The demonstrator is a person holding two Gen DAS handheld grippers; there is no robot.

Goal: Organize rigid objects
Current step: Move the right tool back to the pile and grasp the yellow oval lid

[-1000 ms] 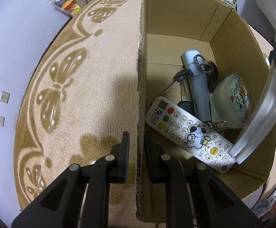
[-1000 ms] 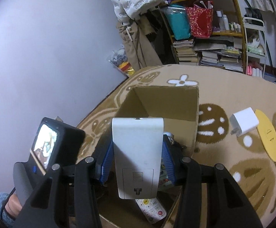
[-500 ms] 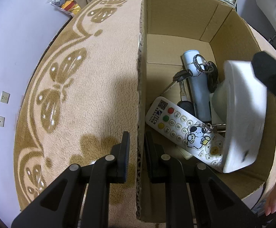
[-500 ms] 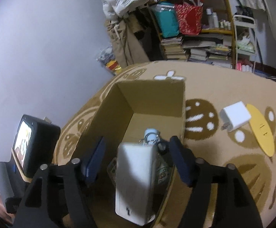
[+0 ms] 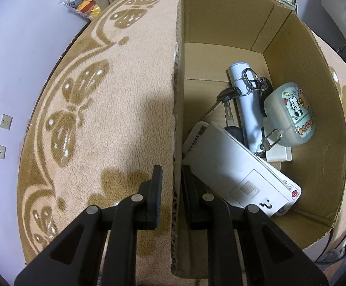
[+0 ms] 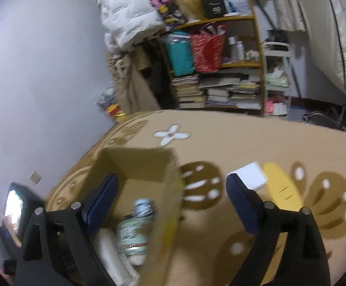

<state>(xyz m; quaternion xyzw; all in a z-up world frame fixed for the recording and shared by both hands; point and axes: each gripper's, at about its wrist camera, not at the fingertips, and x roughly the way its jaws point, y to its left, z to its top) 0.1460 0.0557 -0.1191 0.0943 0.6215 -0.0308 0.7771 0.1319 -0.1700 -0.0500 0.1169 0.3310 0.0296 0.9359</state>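
Beige carpet (image 5: 115, 109) with brown butterfly patterns is lying under a cardboard box (image 5: 220, 23). Left tongs (image 5: 171, 178) are pinching the box's near wall, one finger (image 5: 156, 186) outside and one inside, nearly closed on the cardboard. Inside the box, a white flat device (image 5: 234, 166) is resting face down across a remote, beside a pale blue tube (image 5: 246, 109), keys (image 5: 249, 81) and a cartoon-printed case (image 5: 289, 114). Right tongs (image 6: 173, 197) are hanging spread wide and holding nothing above the box's right wall. On the carpet to the right, a white charger (image 6: 251, 176) is sitting just beside a yellow disc (image 6: 280, 186).
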